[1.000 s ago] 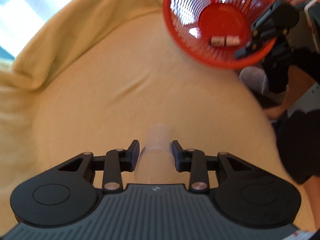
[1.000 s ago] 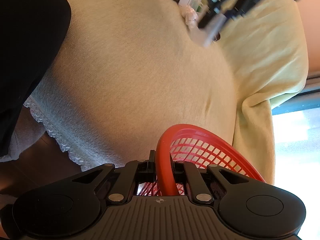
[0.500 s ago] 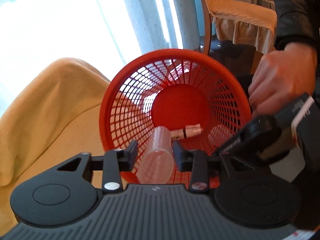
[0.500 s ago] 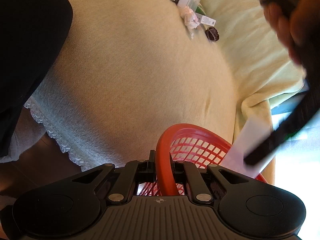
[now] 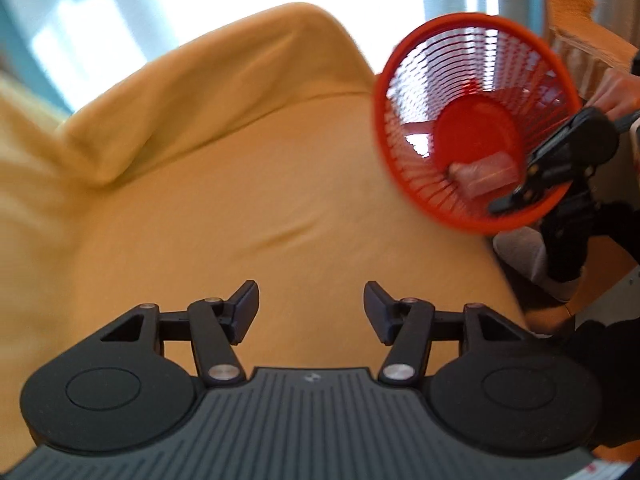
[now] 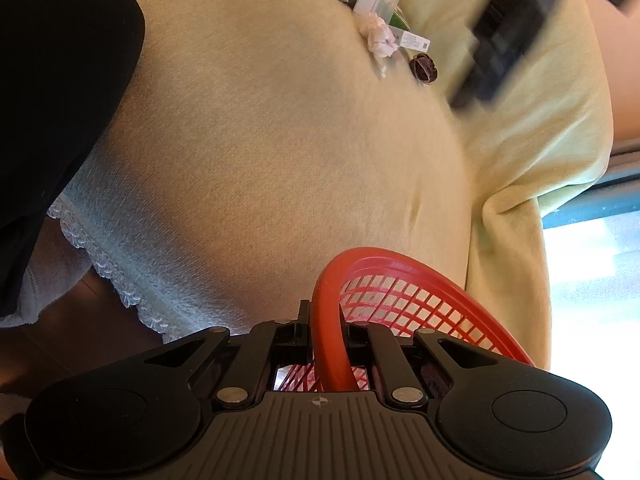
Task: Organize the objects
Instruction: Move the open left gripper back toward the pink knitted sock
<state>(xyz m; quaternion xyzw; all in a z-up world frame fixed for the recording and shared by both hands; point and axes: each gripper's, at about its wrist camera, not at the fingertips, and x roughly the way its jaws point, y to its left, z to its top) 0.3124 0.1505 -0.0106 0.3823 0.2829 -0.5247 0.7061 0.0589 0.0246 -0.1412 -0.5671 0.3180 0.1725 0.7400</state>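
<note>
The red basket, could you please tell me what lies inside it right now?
Inside the red basket, a clear plastic cup lies on its side near the bottom. It blurs and covers whatever lies behind it.

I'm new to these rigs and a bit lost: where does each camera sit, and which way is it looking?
Left wrist: sits behind the empty, open left tool, looks down across the yellow bed cover toward the red basket; a hand shows.
Right wrist: sits behind the right tool clamped on the basket rim, looks across the cover toward small clutter; a dark sleeve shows.
Shared: basket, cover.
</note>
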